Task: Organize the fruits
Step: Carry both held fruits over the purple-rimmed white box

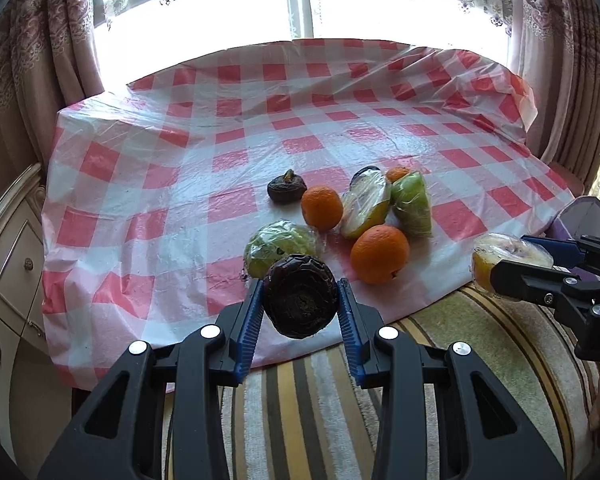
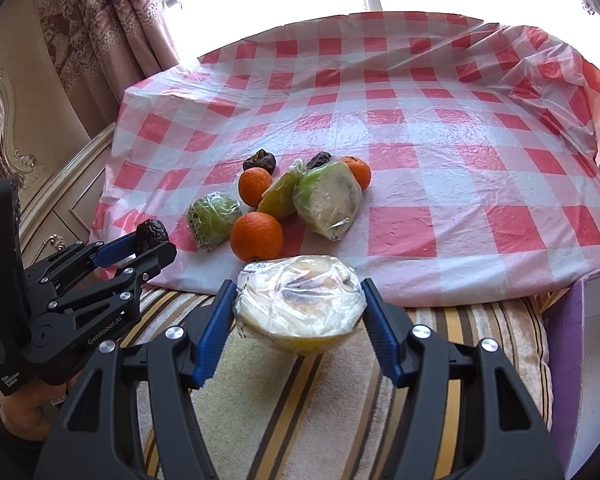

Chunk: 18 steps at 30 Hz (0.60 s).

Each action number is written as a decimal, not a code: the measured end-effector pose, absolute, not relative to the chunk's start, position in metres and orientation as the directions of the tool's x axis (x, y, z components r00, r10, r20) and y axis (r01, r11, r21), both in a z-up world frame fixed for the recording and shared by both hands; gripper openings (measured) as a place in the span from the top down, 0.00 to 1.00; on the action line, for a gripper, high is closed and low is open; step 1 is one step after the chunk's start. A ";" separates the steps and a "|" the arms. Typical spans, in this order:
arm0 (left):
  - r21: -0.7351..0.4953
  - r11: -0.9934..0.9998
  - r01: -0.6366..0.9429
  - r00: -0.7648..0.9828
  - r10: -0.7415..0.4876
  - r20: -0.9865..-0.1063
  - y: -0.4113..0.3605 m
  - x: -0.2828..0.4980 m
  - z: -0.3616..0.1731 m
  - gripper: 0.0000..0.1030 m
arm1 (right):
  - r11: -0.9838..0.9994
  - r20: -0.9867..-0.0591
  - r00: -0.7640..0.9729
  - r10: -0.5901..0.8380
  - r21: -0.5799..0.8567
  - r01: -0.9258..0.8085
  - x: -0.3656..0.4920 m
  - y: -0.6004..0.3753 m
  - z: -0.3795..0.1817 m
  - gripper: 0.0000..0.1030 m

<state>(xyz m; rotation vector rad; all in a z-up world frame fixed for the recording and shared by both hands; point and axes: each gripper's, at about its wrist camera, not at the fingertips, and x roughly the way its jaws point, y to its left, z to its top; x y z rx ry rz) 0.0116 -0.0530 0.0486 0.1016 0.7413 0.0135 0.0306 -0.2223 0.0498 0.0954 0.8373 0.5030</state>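
My left gripper (image 1: pixel 300 294) is shut on a dark wrinkled fruit (image 1: pixel 300 296), held in the air over the table's near edge. In the right wrist view that same gripper (image 2: pixel 156 242) shows at the left with the dark fruit (image 2: pixel 152 234) between its pads. My right gripper (image 2: pixel 298 312) is shut on a plastic-wrapped cut fruit half (image 2: pixel 298 304), lifted above the striped cushion. On the checked cloth (image 1: pixel 180 160) lie two oranges (image 1: pixel 322 207) (image 1: pixel 380 254), a wrapped green fruit (image 1: pixel 278 246), a wrapped green wedge (image 1: pixel 412 204), a wrapped yellow piece (image 1: pixel 366 206) and another dark fruit (image 1: pixel 286 192).
A striped cushion (image 1: pixel 460 360) lies in front of the table. A purple box (image 1: pixel 588 216) stands at the right edge. A pale cabinet with drawers (image 1: pixel 12 264) is at the left, and curtains and a bright window are behind. A person's hand (image 2: pixel 28 408) holds the left tool.
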 end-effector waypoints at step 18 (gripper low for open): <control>0.186 0.902 0.389 0.737 -0.184 -0.650 -0.216 0.029 0.071 0.66 | 0.949 -0.654 0.712 0.256 0.311 -0.056 0.019 -0.407 0.062 0.39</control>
